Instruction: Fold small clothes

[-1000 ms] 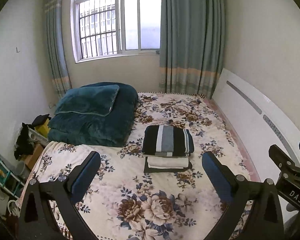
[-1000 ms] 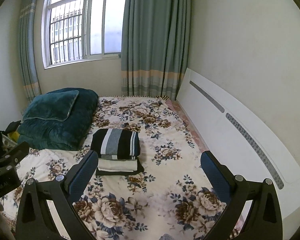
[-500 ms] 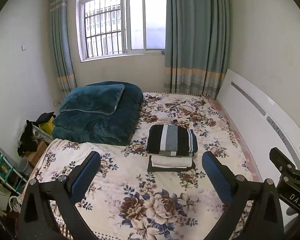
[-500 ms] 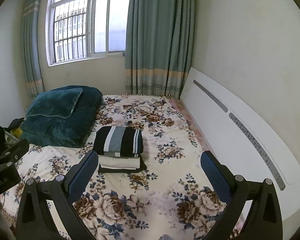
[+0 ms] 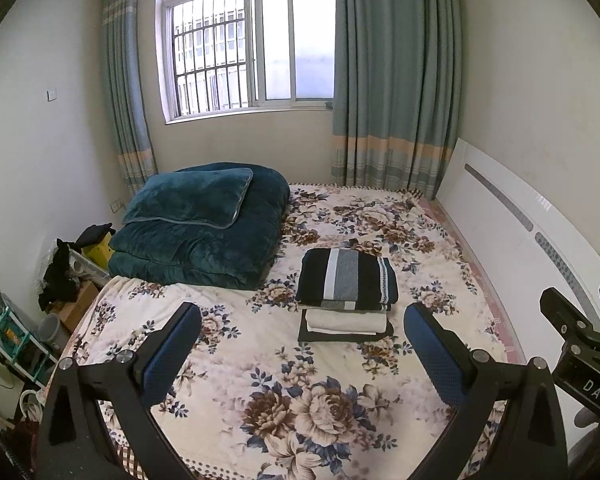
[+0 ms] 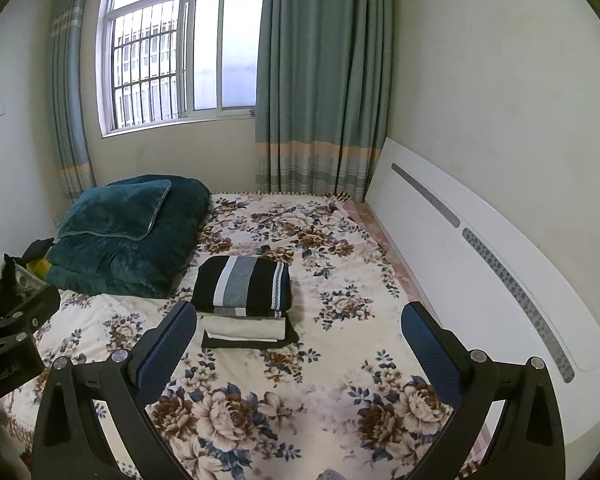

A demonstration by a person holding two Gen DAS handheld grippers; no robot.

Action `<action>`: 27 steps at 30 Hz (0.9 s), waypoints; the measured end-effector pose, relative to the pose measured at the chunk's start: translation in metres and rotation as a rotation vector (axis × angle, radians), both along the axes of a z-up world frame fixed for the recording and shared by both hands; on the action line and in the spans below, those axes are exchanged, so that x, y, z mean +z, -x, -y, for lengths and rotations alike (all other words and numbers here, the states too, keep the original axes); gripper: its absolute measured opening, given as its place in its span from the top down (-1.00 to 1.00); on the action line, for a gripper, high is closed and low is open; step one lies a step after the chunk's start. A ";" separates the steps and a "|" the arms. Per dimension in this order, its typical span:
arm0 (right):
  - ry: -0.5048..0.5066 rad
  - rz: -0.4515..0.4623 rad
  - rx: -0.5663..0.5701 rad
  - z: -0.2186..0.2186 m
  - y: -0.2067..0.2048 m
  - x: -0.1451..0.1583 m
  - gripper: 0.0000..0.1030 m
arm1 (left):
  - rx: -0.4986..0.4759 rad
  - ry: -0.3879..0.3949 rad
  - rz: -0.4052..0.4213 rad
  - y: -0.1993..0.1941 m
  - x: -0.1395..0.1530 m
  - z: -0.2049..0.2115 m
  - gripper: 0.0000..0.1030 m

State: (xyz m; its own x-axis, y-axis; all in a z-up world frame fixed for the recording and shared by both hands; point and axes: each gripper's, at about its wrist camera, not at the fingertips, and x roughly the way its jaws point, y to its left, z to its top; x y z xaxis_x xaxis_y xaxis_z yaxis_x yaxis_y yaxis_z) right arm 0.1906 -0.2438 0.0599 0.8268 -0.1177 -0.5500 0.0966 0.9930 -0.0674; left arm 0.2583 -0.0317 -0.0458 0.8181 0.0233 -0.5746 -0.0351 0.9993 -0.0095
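Grippers, left (image 5: 300, 350) and right (image 6: 296, 344), jaws wide apart and empty, near a folded stack (image 5: 346, 294) mid-bed (image 5: 260, 380).
Judged risk: a careless finger could topple or rumple the stack.

Left tool (image 5: 302, 330) and right tool (image 6: 299, 330) are held side by side, level, both with jaws spread wide and holding nothing.
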 end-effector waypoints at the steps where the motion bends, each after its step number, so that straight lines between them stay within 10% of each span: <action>1: 0.000 -0.001 0.001 0.000 -0.001 0.000 -1.00 | 0.000 0.000 0.001 0.001 0.001 0.000 -1.00; 27: -0.007 0.012 0.023 -0.009 0.002 -0.001 -1.00 | 0.010 -0.005 0.008 0.003 0.007 -0.010 -1.00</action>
